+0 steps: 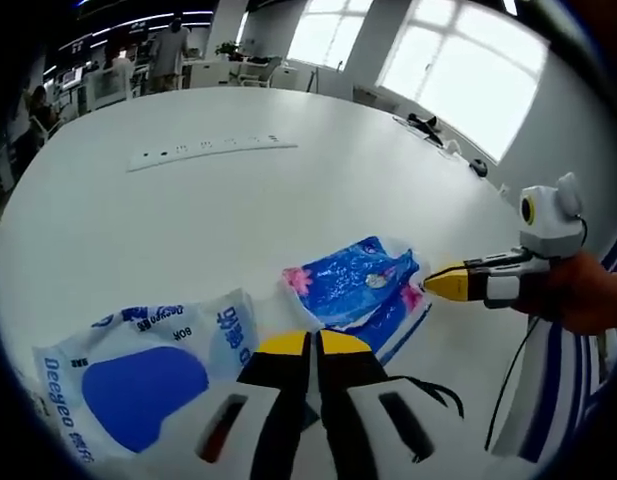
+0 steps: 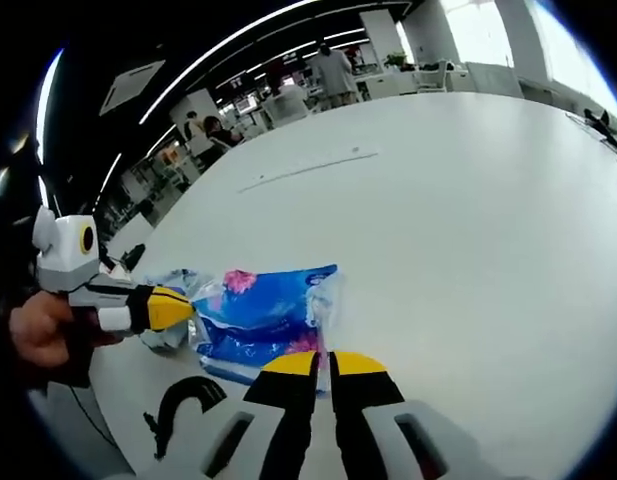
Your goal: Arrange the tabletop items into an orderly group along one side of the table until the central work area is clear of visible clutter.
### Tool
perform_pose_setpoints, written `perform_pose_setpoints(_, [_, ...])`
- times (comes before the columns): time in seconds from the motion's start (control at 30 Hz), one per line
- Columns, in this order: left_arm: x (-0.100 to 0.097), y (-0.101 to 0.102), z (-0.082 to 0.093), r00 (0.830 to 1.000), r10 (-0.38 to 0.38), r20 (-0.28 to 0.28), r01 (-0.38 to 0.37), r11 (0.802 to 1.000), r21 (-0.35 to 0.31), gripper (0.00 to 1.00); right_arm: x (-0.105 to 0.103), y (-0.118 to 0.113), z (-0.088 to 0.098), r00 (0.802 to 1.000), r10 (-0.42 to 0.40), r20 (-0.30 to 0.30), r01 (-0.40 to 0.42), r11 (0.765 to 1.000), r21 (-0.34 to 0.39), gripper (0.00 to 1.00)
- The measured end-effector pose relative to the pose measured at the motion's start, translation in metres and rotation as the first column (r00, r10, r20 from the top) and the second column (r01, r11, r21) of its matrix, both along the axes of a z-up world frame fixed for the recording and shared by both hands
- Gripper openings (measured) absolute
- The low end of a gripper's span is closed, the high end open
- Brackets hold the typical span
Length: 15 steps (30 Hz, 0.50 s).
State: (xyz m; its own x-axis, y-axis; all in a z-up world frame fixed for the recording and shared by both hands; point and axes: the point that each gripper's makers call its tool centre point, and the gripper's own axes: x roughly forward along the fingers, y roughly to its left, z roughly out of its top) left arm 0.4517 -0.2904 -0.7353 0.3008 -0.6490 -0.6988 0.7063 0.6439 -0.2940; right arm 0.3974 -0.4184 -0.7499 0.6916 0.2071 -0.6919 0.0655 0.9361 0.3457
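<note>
Left gripper (image 1: pixel 315 345), as I read it in the left gripper view: yellow-tipped jaws drawn together with only a thin slit between, nothing between them; tips sit just at the near edge of the blue packet (image 1: pixel 360 288), contact I cannot tell; white Deeyeo-printed packet (image 1: pixel 148 375) lies at 9 o'clock of the jaws, flat on the white table (image 1: pixel 238 210); right gripper enters at 3 o'clock, its yellow tip meeting the blue packet's far corner, held by a hand (image 1: pixel 588 292); grey socket strip (image 1: pixel 210 150) lies well apart at 11 o'clock. Right gripper (image 2: pixel 323 362), in the right gripper view: jaws likewise nearly closed, holding nothing; tips at the near edge of the blue packet (image 2: pixel 263 315), which lies at 11 o'clock; left gripper comes in at 9 o'clock, tip beside the packet's crumpled clear end; people and desks (image 2: pixel 318 80) stand far off at 12 o'clock.
</note>
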Motion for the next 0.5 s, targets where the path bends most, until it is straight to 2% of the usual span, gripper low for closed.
perform_pose_setpoints(0.3, [0.001, 0.004, 0.003, 1.000, 0.025, -0.008, -0.025, 1.000, -0.011, 0.09, -0.003, -0.004, 0.001, 1.000, -0.013, -0.010, 0.013, 1.000, -0.001, 0.07])
perform_pose_setpoints(0.5, [0.001, 0.010, 0.013, 0.999, 0.033, 0.002, -0.033, 0.999, -0.027, 0.10, -0.002, -0.001, 0.004, 1.000, -0.010, -0.007, 0.010, 1.000, 0.000, 0.08])
